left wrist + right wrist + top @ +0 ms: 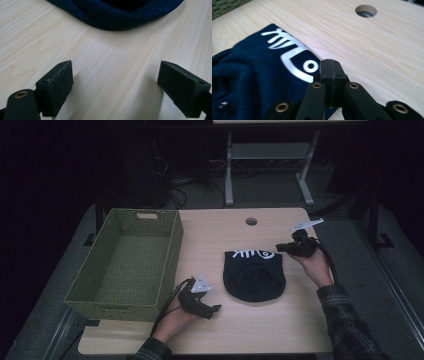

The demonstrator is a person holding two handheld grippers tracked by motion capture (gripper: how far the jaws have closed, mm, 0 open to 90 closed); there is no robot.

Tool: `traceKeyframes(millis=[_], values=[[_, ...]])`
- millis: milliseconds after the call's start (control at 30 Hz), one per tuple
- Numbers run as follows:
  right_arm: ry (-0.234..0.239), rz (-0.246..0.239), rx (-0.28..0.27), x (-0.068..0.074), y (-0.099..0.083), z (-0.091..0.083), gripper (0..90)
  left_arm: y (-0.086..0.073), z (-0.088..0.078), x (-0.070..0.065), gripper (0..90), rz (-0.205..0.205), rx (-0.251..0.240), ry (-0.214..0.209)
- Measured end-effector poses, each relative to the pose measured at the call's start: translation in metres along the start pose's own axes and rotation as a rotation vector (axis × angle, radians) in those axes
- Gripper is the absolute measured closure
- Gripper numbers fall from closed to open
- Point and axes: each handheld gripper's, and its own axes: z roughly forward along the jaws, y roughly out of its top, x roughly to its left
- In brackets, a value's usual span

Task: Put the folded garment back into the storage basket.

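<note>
High view: nearest the camera, two plaid-sleeved forearms enter from the bottom edge, each hand holding a black gripper over a pale wood surface point(210, 227). The left gripper point(216, 308) sits low on the surface at lower centre, pointing right toward a dark navy garment point(255, 276), close to it but not touching. The garment lies in a rounded heap in the middle of the surface, with a white printed design point(254, 254) along its far edge. The right gripper point(279, 248) is at the garment's far right corner. A green woven basket point(172, 247) stands on the left part of the surface, just beside the left hand. A round hole point(251, 221) is cut in the surface near its far edge.

Left gripper view: the two black fingers point(56, 86) stand wide apart with bare wood between them, gripping nothing. The garment's rolled navy edge point(117, 18) lies ahead, apart from them.

Right gripper view: the fingers point(330, 75) are pressed together, tips at the garment's corner beside the white print point(294, 61). Whether cloth is pinched between them cannot be told. The hole point(366, 11) lies beyond, and a basket corner point(224, 6) shows top left.
</note>
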Motion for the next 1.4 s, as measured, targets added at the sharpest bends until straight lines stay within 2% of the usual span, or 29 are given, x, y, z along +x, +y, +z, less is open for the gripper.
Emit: traceKeyframes(millis=[133,267,300,367,467,900,1400], values=[[-0.017,0.008,0.026,-0.01,0.001,0.013,90.0,0.0,0.0,0.0,12.2,0.0,0.0,0.0],[-0.022,0.026,0.021,-0.015,0.0,0.021,90.0,0.0,0.0,0.0,12.2,0.0,0.0,0.0],[-0.013,0.044,0.042,-0.019,-0.004,0.029,90.0,0.0,0.0,0.0,12.2,0.001,0.0,0.0],[-0.019,0.049,0.064,-0.021,-0.007,0.035,90.0,0.0,0.0,0.0,12.2,0.001,0.001,0.0],[-0.011,0.058,0.077,-0.022,-0.011,0.038,90.0,0.0,0.0,0.0,12.2,0.0,-0.001,-0.001],[-0.011,0.009,0.126,-0.014,-0.021,0.024,90.0,0.0,0.0,0.0,12.2,0.001,0.0,0.0],[0.013,-0.048,0.125,0.001,-0.041,0.003,90.0,0.0,0.0,0.0,12.2,0.002,0.001,0.0]])
